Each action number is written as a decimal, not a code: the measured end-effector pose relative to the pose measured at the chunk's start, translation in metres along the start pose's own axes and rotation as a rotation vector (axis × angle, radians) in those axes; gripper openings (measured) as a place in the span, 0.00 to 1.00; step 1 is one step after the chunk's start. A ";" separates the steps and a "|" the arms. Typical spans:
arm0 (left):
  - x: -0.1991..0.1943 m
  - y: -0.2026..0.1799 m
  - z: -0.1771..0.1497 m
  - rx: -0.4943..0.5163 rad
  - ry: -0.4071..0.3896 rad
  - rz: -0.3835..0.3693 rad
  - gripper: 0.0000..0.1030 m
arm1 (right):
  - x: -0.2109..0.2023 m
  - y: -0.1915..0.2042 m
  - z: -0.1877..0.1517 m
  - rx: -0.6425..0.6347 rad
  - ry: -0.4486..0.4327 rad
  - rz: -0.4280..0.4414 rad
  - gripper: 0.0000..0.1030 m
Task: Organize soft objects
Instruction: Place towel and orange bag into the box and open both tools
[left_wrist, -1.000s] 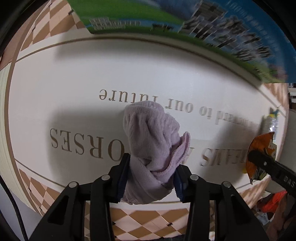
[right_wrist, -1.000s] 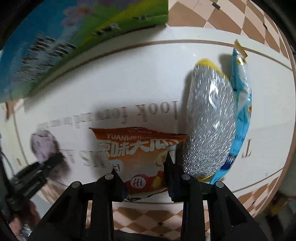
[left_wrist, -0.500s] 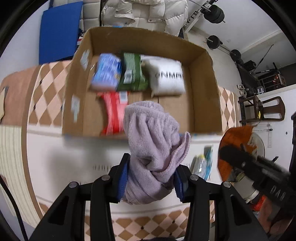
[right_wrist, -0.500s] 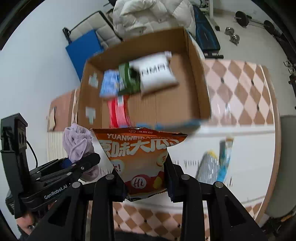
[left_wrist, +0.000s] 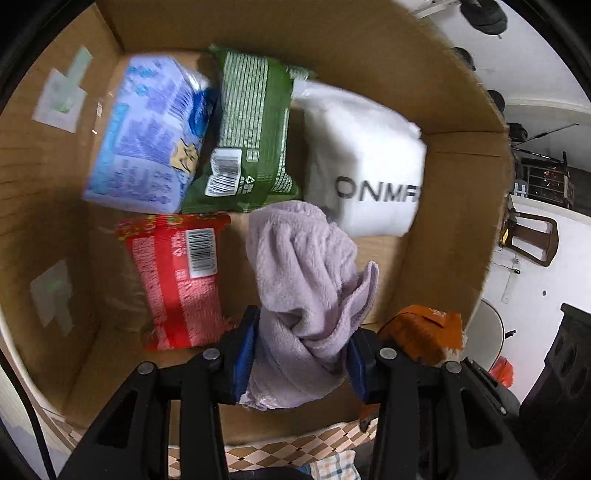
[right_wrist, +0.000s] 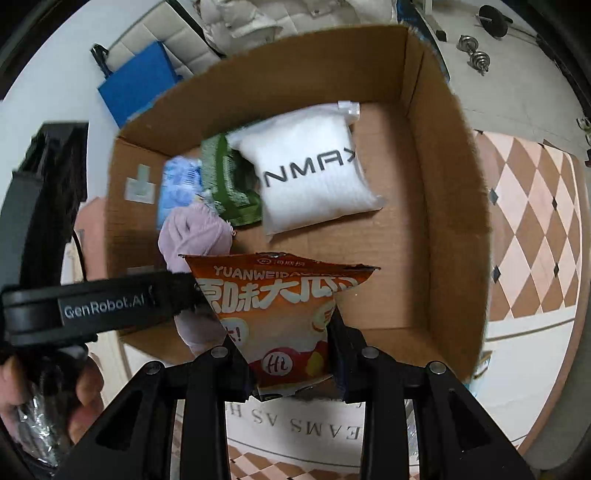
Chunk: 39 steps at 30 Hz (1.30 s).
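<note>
**Both grippers loaded, hanging over the open box**

Left gripper (left_wrist: 301, 363) clamping a bunched lilac towel (left_wrist: 306, 280), blue pads pressing into the fabric on both sides. Right gripper (right_wrist: 291, 363) pinching the lower half of an orange snack bag (right_wrist: 280, 306), jaws drawn in against the foil. Both loads hovering above the cardboard box (left_wrist: 436, 258), not yet touching its floor.

Already lying inside: blue wipes pack (left_wrist: 147, 136), green pack (left_wrist: 251, 125), white pillow pack (left_wrist: 365, 162) along the far wall, red pack (left_wrist: 177, 280) nearer. Bare cardboard showing in the near right part, beside the white pack.

Handling, judging by looks: towel seeming light, limp, plush; folding around the pads, drooping forward, unlikely to slip but likely to flop open on release. Gripping the thick knot of the bundle looking best. Snack bag appearing light, air-puffed, slick-skinned, contents probably crushable; holding near a sealed edge or the flat lower part safer than squeezing the belly.

Differing from a second back: then, both grippers looking at a white lettered tabletop, a silver pouch and a blue wrapper lying beside the snack bag. Half a second back, box sitting further off and small. Now box filling both views, tabletop showing only at the bottom of the right view. Grips on both items looking unchanged.
</note>
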<state>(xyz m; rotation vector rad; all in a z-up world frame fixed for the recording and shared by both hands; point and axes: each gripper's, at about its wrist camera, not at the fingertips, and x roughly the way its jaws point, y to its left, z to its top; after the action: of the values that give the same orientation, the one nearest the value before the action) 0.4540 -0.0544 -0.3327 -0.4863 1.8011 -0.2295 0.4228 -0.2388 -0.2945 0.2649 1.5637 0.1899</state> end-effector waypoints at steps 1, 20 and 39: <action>0.005 0.002 0.002 -0.013 0.007 -0.002 0.38 | 0.005 0.000 0.002 0.000 0.006 -0.006 0.33; -0.008 0.010 -0.007 -0.047 -0.085 0.071 0.76 | 0.042 -0.001 0.008 -0.006 0.081 -0.040 0.62; -0.084 -0.019 -0.125 0.189 -0.532 0.427 0.97 | -0.033 0.014 -0.054 -0.071 -0.152 -0.227 0.83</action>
<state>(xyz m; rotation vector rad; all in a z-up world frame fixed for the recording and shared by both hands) 0.3572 -0.0464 -0.2163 -0.0118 1.3039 0.0292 0.3696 -0.2328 -0.2579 0.0430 1.4210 0.0462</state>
